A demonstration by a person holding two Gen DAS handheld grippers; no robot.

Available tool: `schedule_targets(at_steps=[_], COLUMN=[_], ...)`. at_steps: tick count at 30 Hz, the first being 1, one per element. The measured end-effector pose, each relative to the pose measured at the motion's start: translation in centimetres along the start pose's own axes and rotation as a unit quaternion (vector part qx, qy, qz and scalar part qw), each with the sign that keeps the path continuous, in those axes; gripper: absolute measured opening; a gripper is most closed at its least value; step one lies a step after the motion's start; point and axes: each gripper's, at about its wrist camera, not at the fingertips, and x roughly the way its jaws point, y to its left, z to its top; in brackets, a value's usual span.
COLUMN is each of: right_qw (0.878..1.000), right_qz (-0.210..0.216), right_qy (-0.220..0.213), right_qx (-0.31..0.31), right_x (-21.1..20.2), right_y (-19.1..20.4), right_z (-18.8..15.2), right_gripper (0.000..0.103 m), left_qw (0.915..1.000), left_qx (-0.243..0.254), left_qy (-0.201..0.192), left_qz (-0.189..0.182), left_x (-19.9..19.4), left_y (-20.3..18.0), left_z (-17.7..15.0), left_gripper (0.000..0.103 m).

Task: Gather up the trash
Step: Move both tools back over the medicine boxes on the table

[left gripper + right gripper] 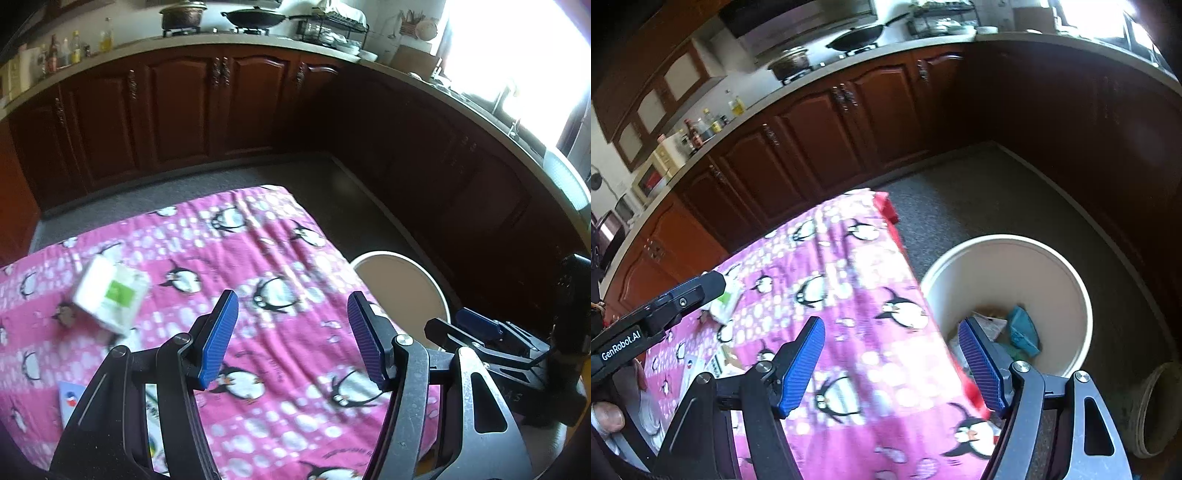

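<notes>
A white packet with a green label (110, 295) lies on the pink penguin cloth (258, 258) of the table, left of my left gripper (291, 336), which is open and empty above the cloth. It also shows in the right wrist view (726, 304). A flat printed wrapper (72, 402) lies near the cloth's front left. My right gripper (892, 363) is open and empty over the table's right edge. A cream bucket (1067, 273) on the floor beside the table holds a teal packet (1023, 330) and other scraps.
Dark wooden cabinets (177, 110) run along the far side and right, with a counter carrying a wok (255, 16), a pot and bottles. Grey floor (979, 199) lies between table and cabinets. A second round container (1156, 410) lies at the right.
</notes>
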Motion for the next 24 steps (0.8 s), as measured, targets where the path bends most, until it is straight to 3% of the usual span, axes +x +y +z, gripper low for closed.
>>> schedule_targets(at_steps=[24], right_qw=[0.992], right_qz=[0.049], right_qy=[0.027], right_qx=[-0.109], right_x=[1.4], right_y=[12.6], right_z=[-2.6], right_gripper=[0.074], left_qw=[0.9930], left_qx=[-0.096], left_qy=[0.021], left_qz=[0.066], left_x=[-8.9], left_y=[16.4], left_z=[-6.6], left_gripper=[0.060])
